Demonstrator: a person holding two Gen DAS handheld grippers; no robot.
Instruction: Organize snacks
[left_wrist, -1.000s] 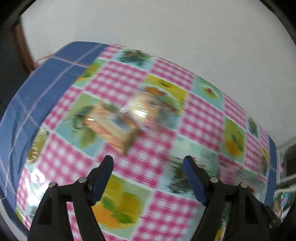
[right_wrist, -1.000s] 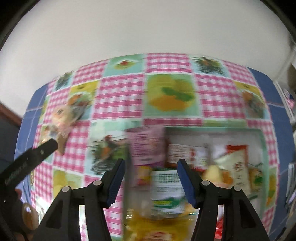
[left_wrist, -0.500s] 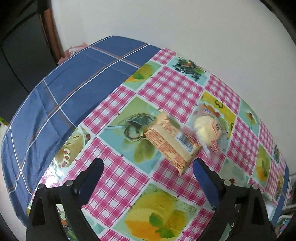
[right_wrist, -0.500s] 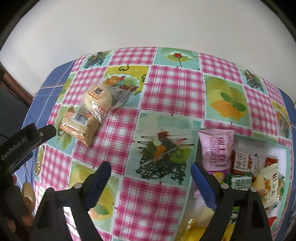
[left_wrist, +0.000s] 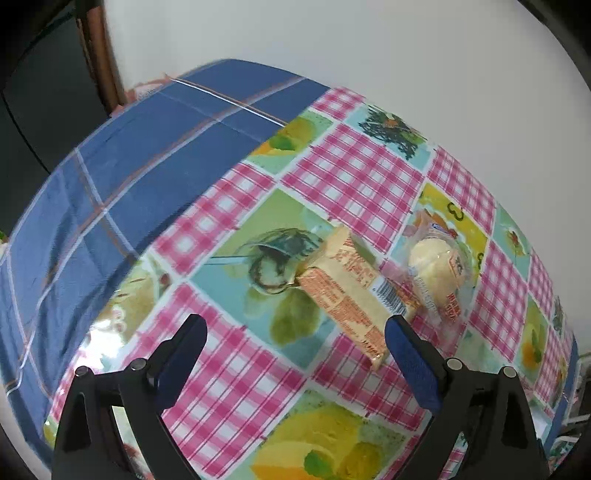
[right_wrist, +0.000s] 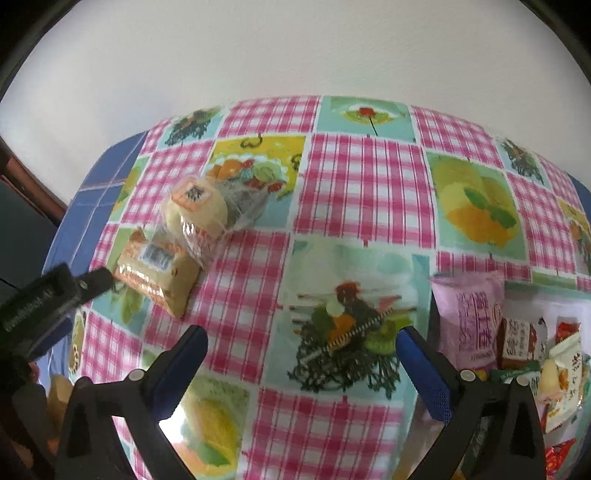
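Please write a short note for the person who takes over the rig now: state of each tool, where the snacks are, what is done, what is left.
Left tool: open, empty, near the orange snack pack.
Right tool: open, empty, over bare tablecloth.
Orange pack and wrapped bun lie touching on the cloth, far-left in the right view.
Done: several snacks, among them a purple packet, sit in the tray at right.
Left: those two, probably to the tray.

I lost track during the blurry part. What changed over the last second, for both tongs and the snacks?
The right tongs swung left, away from the white snack tray, which now sits at the view's right edge, and opened wider. The left tongs also opened wider and closed in on the orange rectangular wrapped cake. Nothing was gripped or released. That cake and the round clear-wrapped bun stayed side by side on the checked tablecloth.
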